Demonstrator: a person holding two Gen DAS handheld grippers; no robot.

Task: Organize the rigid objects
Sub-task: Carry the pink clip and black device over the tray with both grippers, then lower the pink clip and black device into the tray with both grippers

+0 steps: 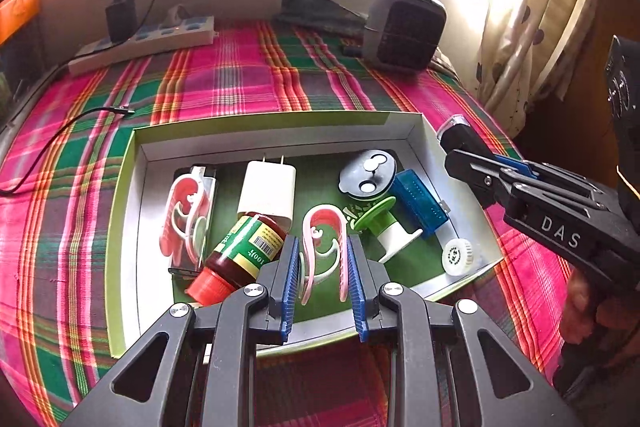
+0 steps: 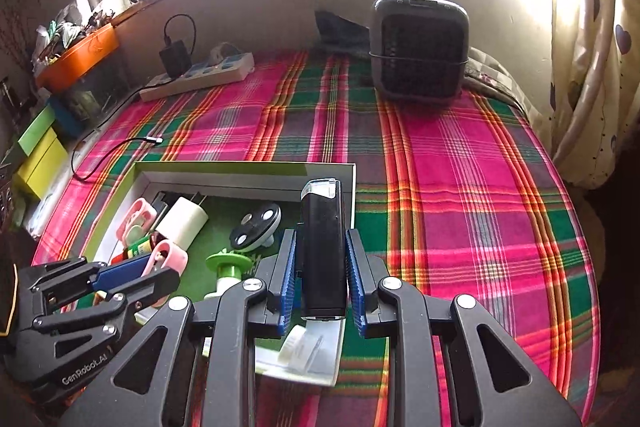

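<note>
Left gripper (image 1: 324, 259) jaws pinch a pink clip (image 1: 322, 251) over the box (image 1: 124, 187); right gripper (image 2: 322, 267) jaws pinch a black device (image 2: 322, 247)

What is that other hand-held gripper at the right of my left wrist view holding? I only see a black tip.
Observer: The right hand-held gripper is shut on a black block with a clear cap, which points away from the hand, by the box's right wall.
Operator: Anything off to the left that I'm missing?
Observer: Yes, yellow-green boxes sit beyond the cloth's left edge.
</note>
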